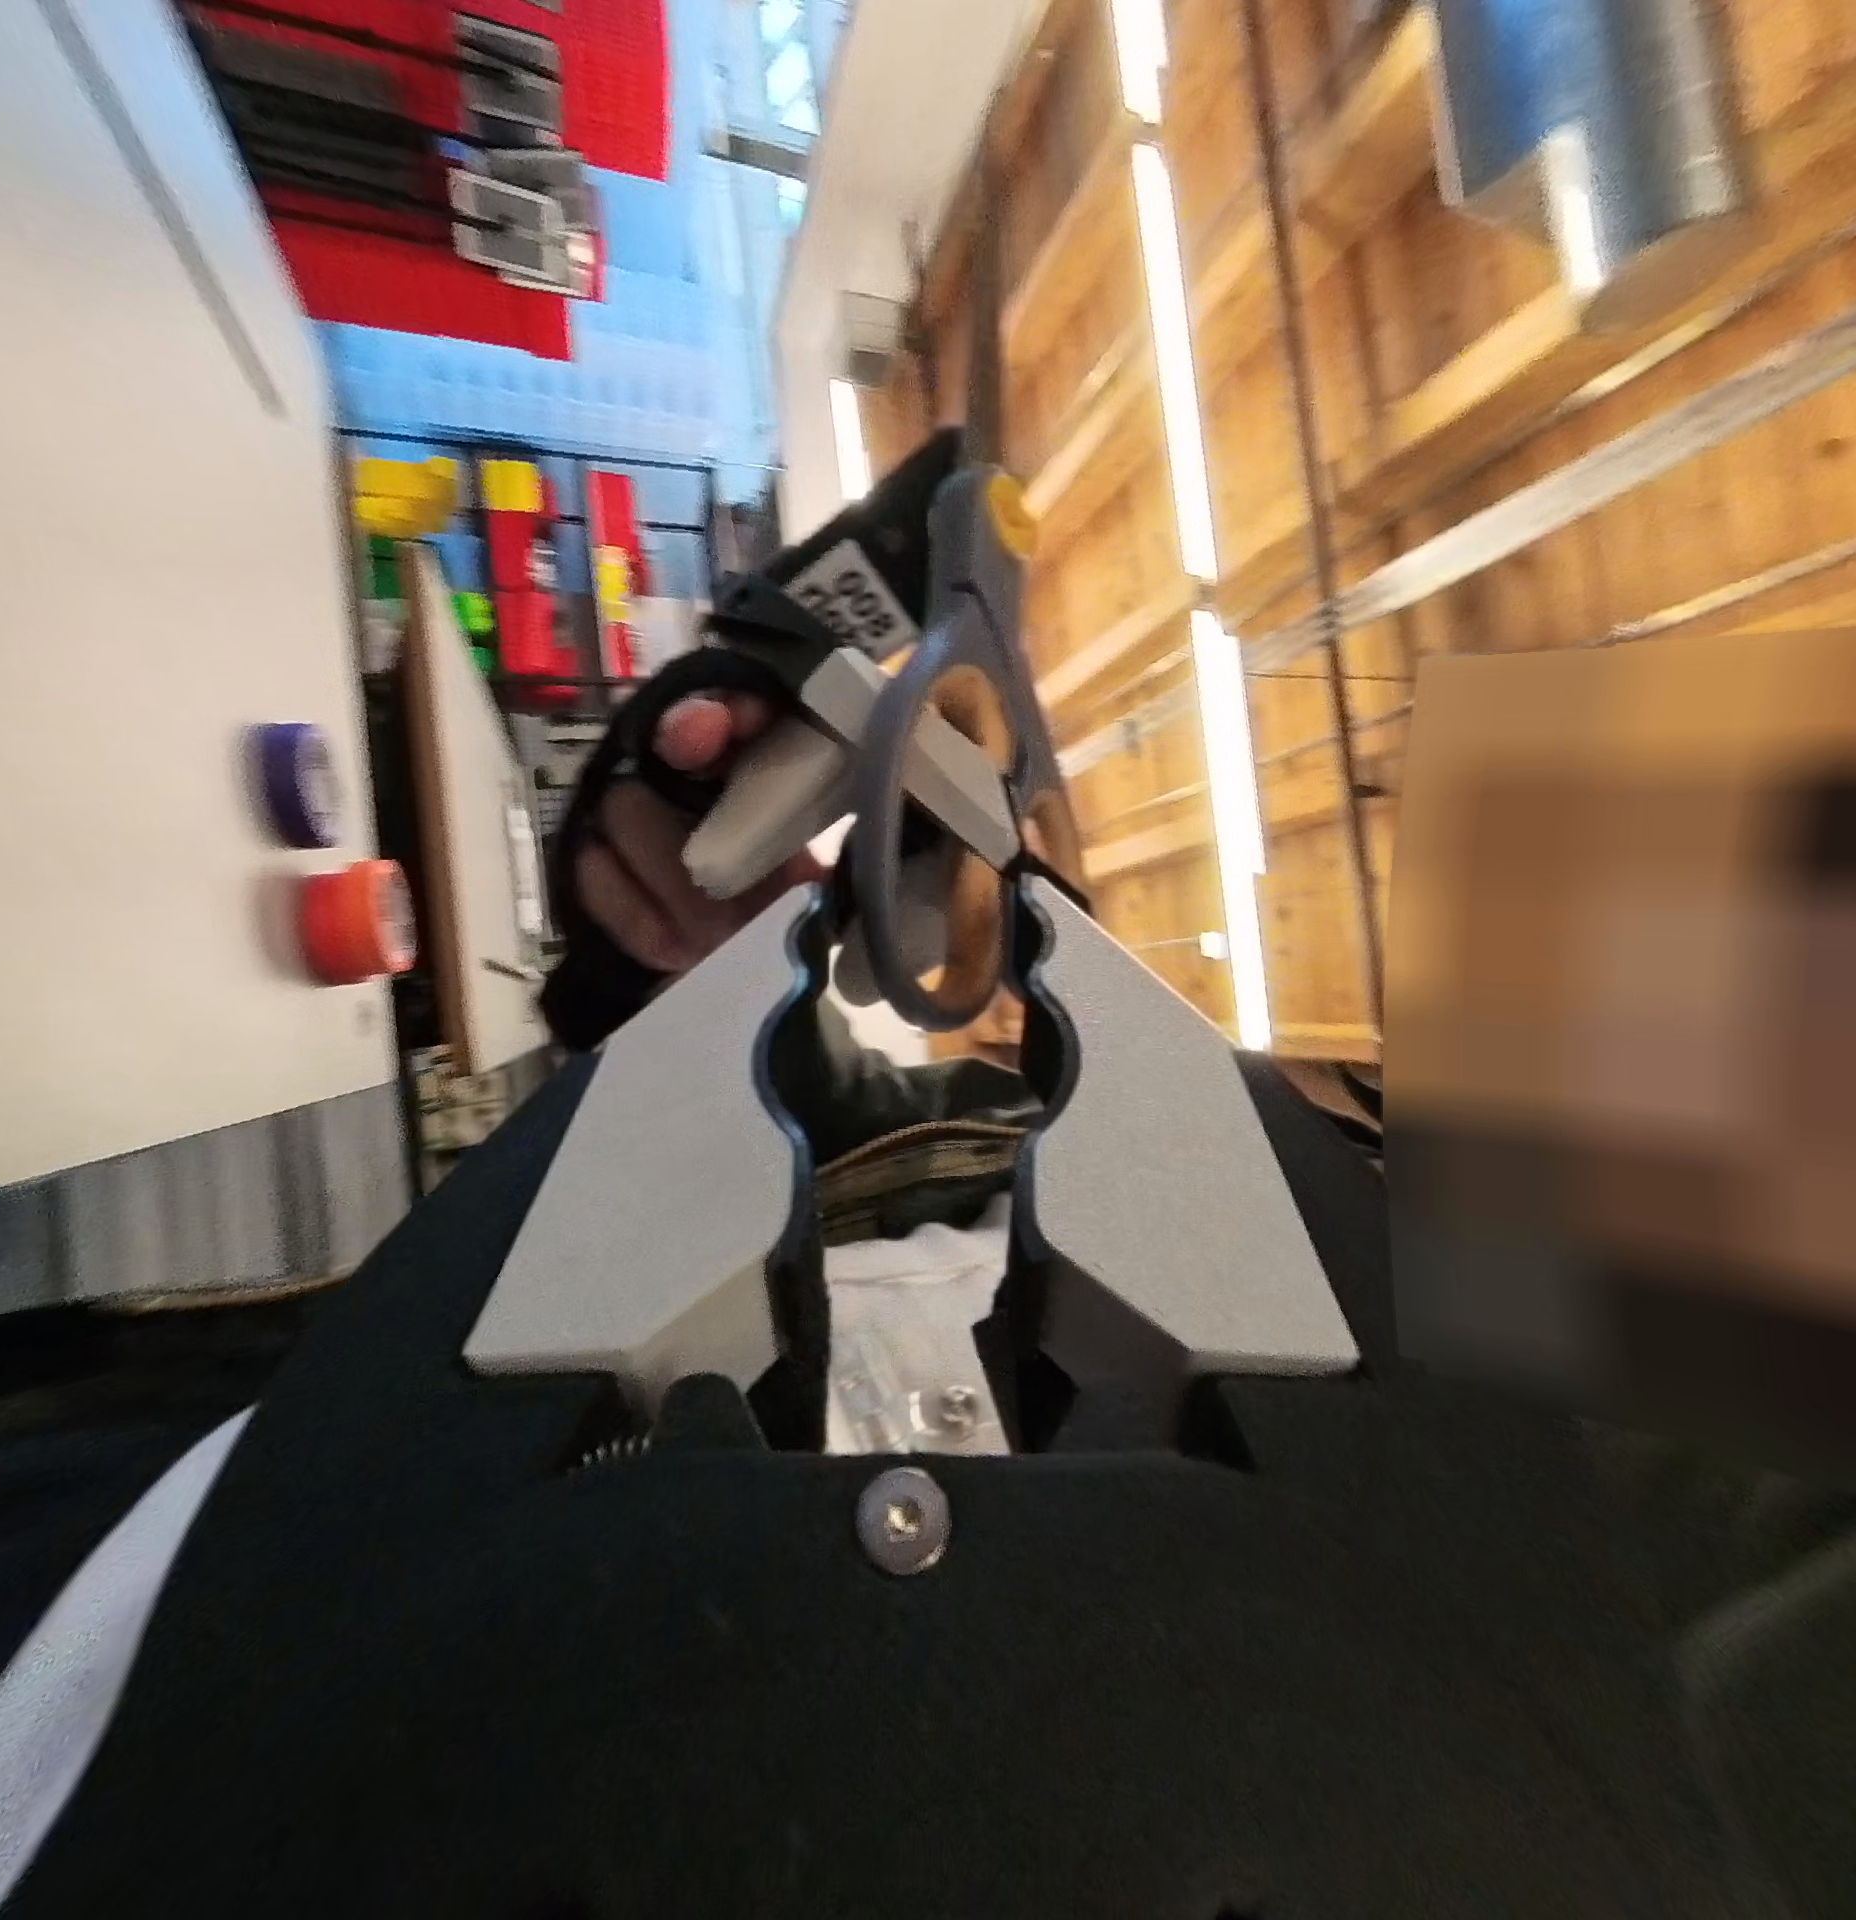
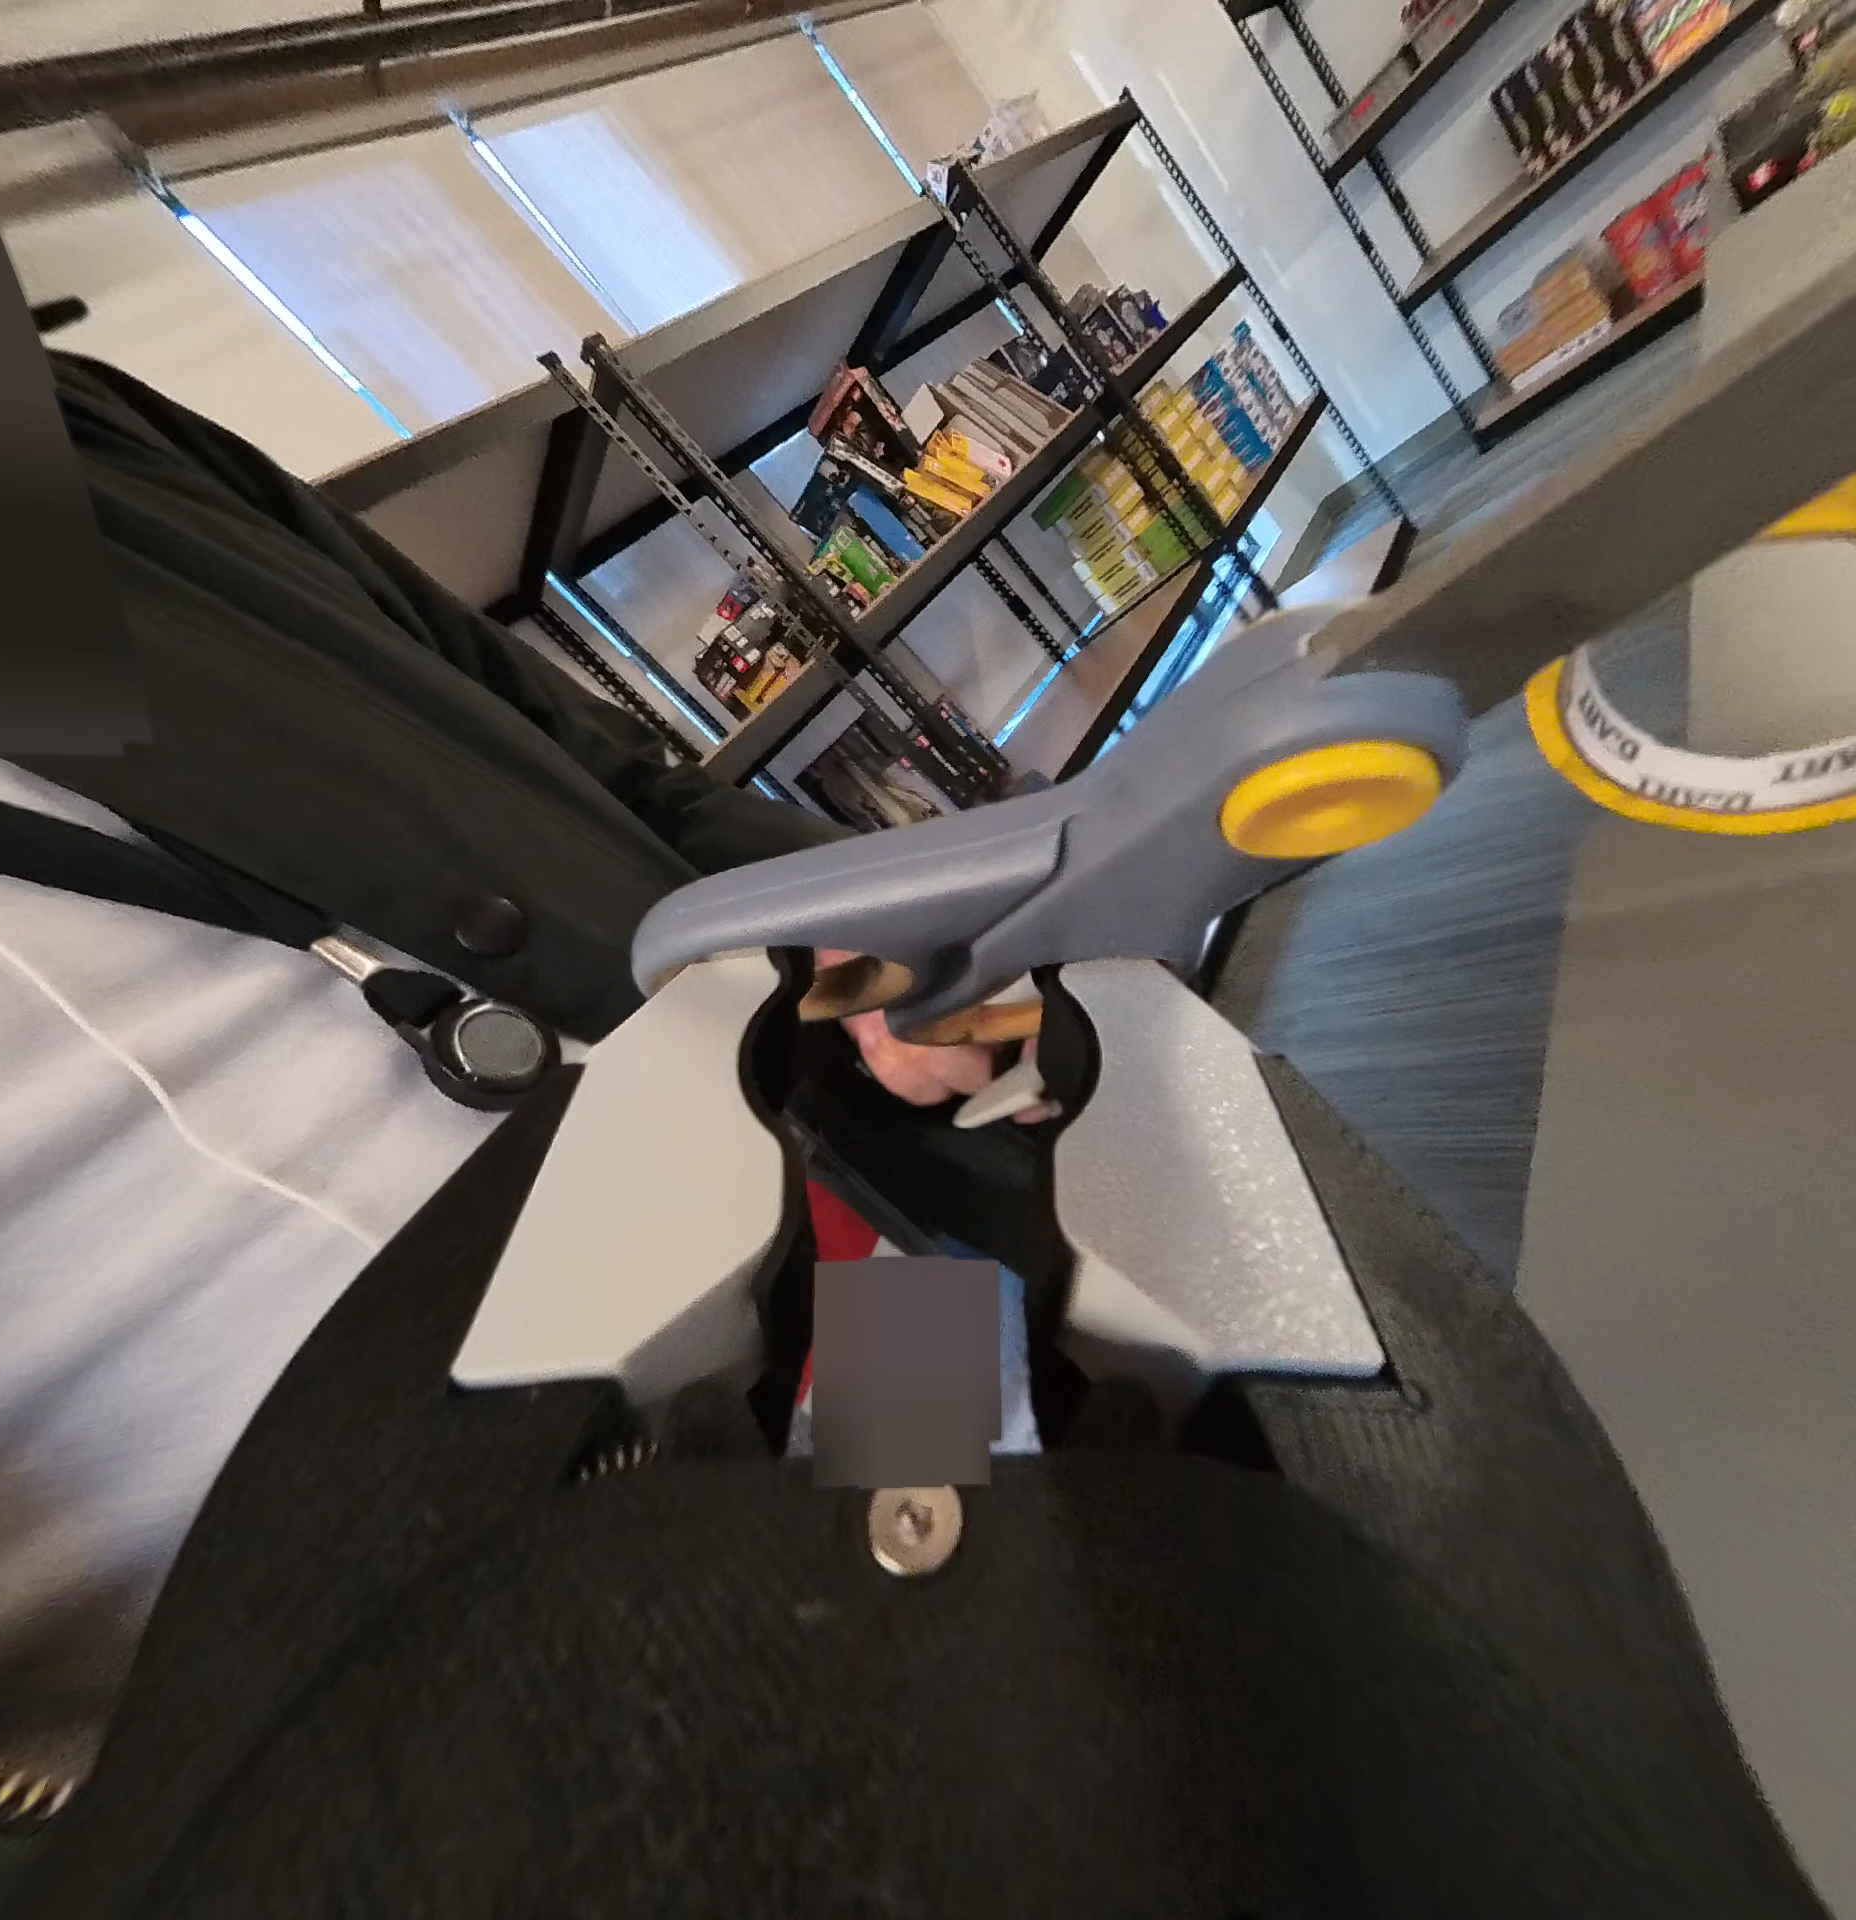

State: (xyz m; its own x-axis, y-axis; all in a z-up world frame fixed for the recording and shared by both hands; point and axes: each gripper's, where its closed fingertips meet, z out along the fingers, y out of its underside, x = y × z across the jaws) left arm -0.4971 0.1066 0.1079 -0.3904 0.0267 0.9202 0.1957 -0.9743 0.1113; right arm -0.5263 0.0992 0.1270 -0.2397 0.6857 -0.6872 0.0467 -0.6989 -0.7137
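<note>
Where the two tools meet, scissors (image 2: 1059, 862): in mid-air, grey handles w/ yellow pivot; loops sit at the tips of both tools, blades run off toward 2 o'clock in right wrist view.
Handling: prob. light and stiff; smooth plastic loops could twist in a pinch, blades sharp. Best hold looks like the loop rim or the shank just below the pivot.
Right tool (image 2: 924, 997): seen from left wrist view, its fingers look pinched on a loop rim.
Left tool (image 1: 929, 925): jaws apart w/ lower loop between the tips; contact unclear, can't tell if clamped.
Hand (image 1: 643, 862): black glove, on right tool, approx. 10 o'clock of the loops.
Around: yellow-white tape roll (image 2: 1713, 769) at 3 o'clock, purple roll (image 1: 295, 769) and orange roll (image 1: 358, 920) at 9 o'clock, stocked shelves (image 2: 903, 499) behind.
</note>
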